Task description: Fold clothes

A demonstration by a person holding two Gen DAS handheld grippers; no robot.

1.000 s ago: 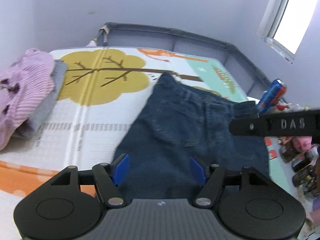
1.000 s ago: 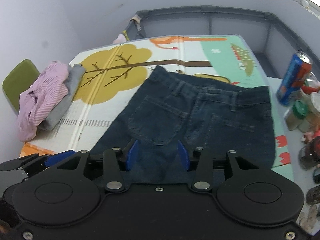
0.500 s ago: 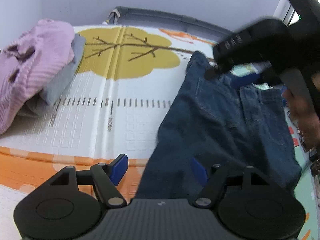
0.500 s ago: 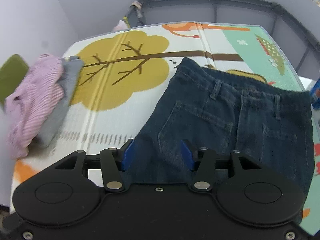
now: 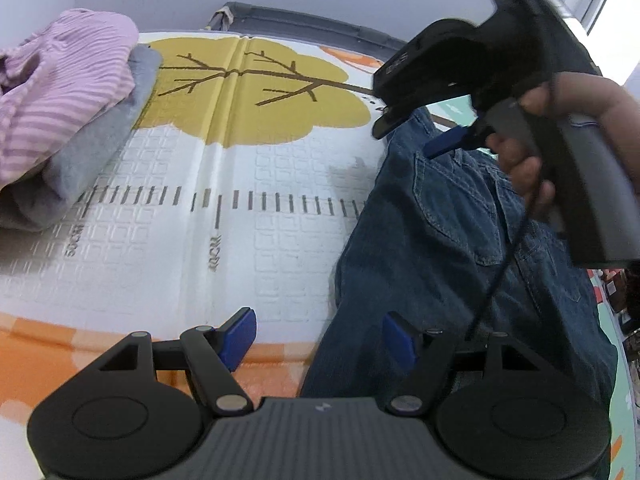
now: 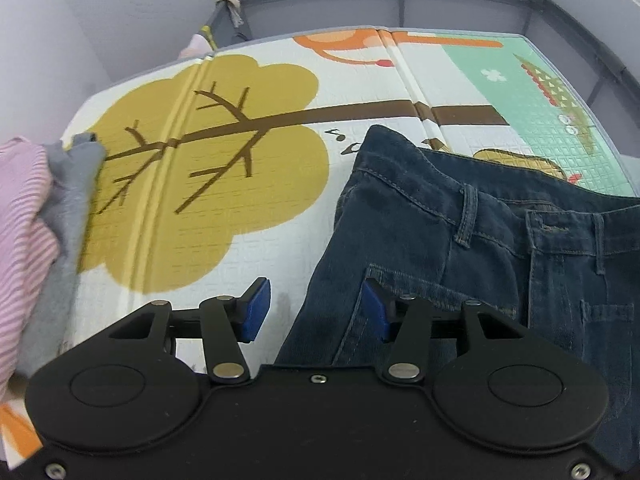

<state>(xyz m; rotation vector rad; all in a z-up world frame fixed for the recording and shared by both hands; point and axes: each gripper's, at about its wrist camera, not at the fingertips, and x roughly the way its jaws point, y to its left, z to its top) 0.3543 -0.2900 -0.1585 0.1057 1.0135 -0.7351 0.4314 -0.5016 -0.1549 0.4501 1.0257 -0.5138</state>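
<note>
Left wrist view: jeans (image 5: 460,240) on play mat (image 5: 240,220); left gripper (image 5: 320,340) and right gripper (image 6: 316,312), jaws apart, straddling the denim's left edge.

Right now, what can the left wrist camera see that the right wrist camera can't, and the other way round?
Only the left view shows the person's hand holding the right tongs above the jeans, plus the mat's ruler marks. Only the right view shows the waistband with its belt loops, and the mat's green corner. Both show the jeans, the yellow tree, and the pink and grey clothes.
</note>
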